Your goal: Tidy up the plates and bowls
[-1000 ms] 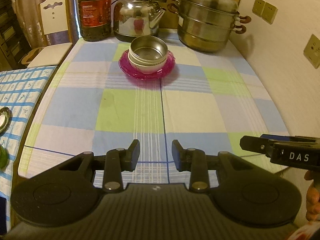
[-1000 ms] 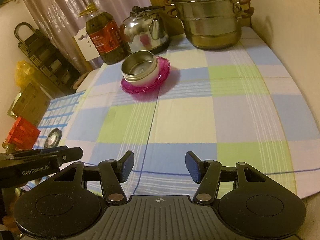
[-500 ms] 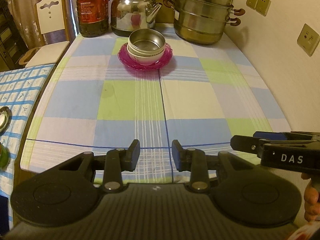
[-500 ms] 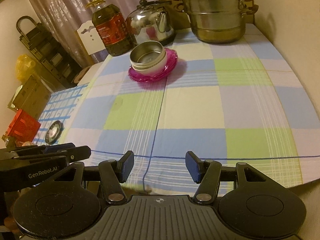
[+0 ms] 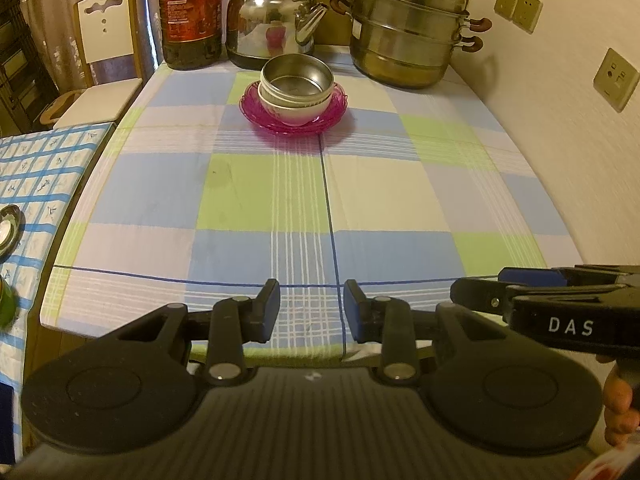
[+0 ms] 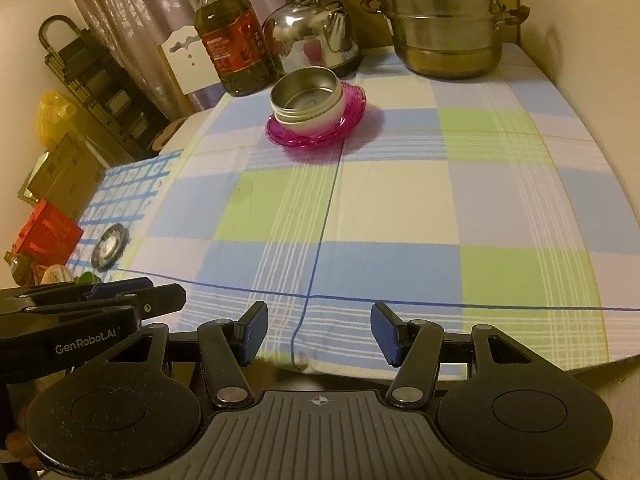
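A steel bowl (image 5: 297, 77) (image 6: 307, 92) sits nested in a white bowl (image 5: 294, 111) (image 6: 320, 120), and both rest on a pink glass plate (image 5: 332, 114) (image 6: 352, 110) at the far middle of the checked table. My left gripper (image 5: 308, 308) hovers over the table's near edge, open with nothing between its fingers. My right gripper (image 6: 316, 334) hangs at the same near edge, open wider and also empty. Each gripper shows at the side of the other's view. Both are far from the stack.
Behind the stack stand an oil bottle (image 5: 190, 12), a steel kettle (image 5: 272, 28) and a stacked steamer pot (image 5: 408, 32). A wall with sockets (image 5: 614, 78) runs along the right. A white chair (image 5: 104, 40) and a lower blue-checked table (image 5: 36, 176) lie left.
Both grippers have drawn back toward the table's near edge, so the bowl stack looks farther away. Neither gripper's opening has changed.
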